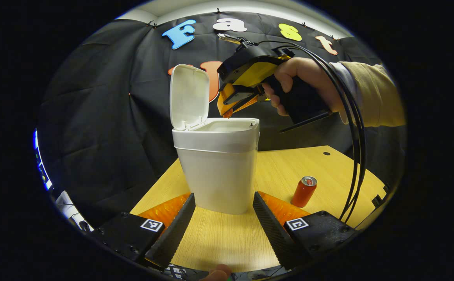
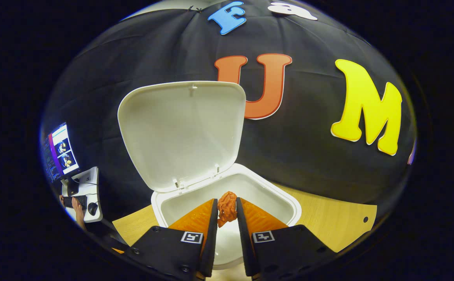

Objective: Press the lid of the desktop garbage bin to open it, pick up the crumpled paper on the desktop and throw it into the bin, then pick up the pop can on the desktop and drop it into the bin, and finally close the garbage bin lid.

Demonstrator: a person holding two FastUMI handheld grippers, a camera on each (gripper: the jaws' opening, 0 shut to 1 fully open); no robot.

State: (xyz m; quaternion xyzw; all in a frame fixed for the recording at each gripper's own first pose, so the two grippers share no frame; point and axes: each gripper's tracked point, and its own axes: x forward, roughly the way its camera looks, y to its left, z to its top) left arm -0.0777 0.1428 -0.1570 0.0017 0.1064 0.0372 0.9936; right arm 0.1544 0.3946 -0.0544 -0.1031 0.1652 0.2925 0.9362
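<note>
Your right gripper (image 2: pixel 227 212) is clamped on the paper (image 2: pixel 227 208), directly over the open bin (image 2: pixel 289 203) mouth (lid (image 2: pixel 182 132) up); release there. Left gripper (image 1: pixel 221 212) spread, idle; can (image 1: pixel 304 191) stands right of bin.

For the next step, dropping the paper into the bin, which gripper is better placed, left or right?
The right gripper. It holds the crumpled paper between its fingers directly over the open bin, with the lid up. The left gripper sits open and low on the desk in front of the bin, holding nothing.
</note>
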